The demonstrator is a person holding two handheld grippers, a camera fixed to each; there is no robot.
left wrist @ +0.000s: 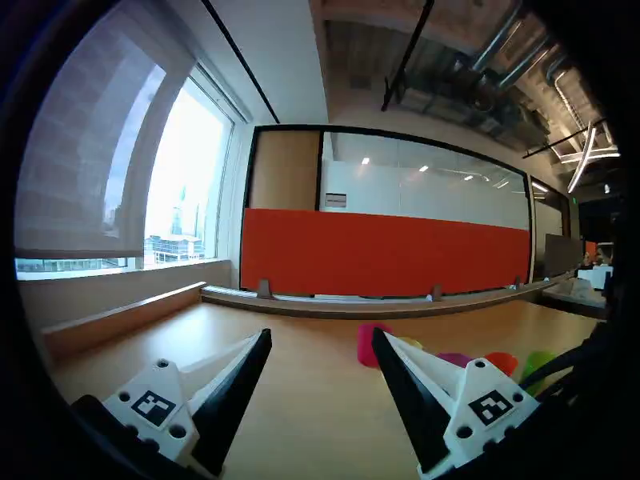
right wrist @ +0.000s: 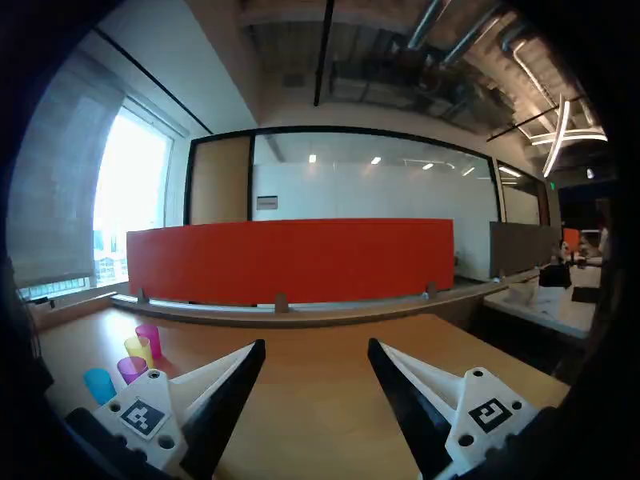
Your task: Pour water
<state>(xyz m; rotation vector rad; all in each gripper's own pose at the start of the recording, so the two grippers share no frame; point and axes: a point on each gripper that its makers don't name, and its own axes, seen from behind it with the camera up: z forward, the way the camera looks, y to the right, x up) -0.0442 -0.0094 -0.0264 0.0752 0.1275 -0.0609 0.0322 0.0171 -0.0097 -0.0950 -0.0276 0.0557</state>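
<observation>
Several coloured plastic cups stand on a wooden desk [left wrist: 320, 392]. In the left gripper view a pink cup [left wrist: 366, 344] rises just left of the right finger, with purple [left wrist: 453, 359], red [left wrist: 502, 362] and green [left wrist: 538, 364] cups behind that finger. My left gripper [left wrist: 322, 344] is open above the desk, nothing between its fingers. In the right gripper view a pink cup [right wrist: 149, 339], a yellow cup [right wrist: 138, 350], a purple cup [right wrist: 131, 369] and a blue cup [right wrist: 100, 386] cluster at the lower left. My right gripper [right wrist: 316, 352] is open and holds nothing, to the right of them.
A red divider panel [right wrist: 288, 260] on a raised wooden ledge [left wrist: 360, 306] closes off the far edge of the desk. Bright windows [left wrist: 180, 192] run along the left. Another desk [right wrist: 552, 304] with dark items lies past a gap on the right.
</observation>
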